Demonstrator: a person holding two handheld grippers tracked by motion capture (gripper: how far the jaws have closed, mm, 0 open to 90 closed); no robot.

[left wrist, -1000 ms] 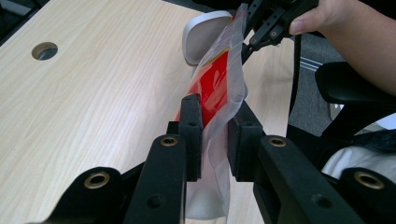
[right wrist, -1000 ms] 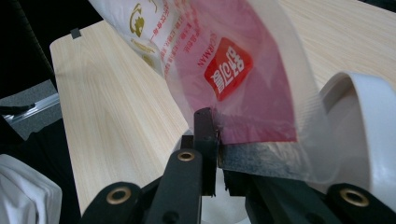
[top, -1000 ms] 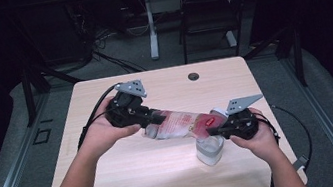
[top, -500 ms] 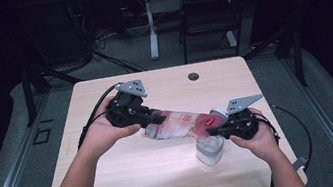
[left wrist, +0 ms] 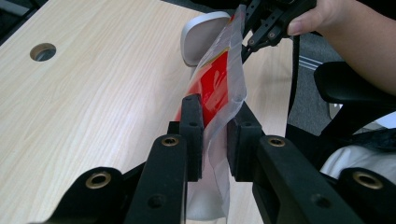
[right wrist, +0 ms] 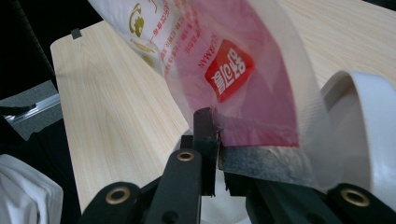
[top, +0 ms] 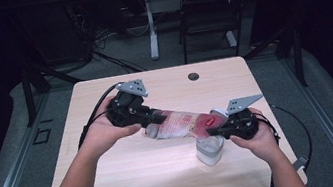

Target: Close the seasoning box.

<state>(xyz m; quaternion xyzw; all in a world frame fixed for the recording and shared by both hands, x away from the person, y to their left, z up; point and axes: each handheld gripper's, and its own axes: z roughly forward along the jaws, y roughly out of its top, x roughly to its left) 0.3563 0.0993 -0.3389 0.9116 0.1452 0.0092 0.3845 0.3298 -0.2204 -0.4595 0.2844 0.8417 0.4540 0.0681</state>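
Note:
A clear plastic bag with red and gold print hangs stretched between both grippers above the table. My left gripper is shut on its left end; in the left gripper view the bag runs up between the jaws. My right gripper is shut on the bag's red-labelled end. A white cup stands on the table just under that end, and its rim shows beside the right gripper's jaws. The cup also appears behind the bag in the left gripper view.
The light wooden table has a round cable hole near its far edge. A black chair and a desk leg stand on the floor beyond the table. Cables trail from both grippers.

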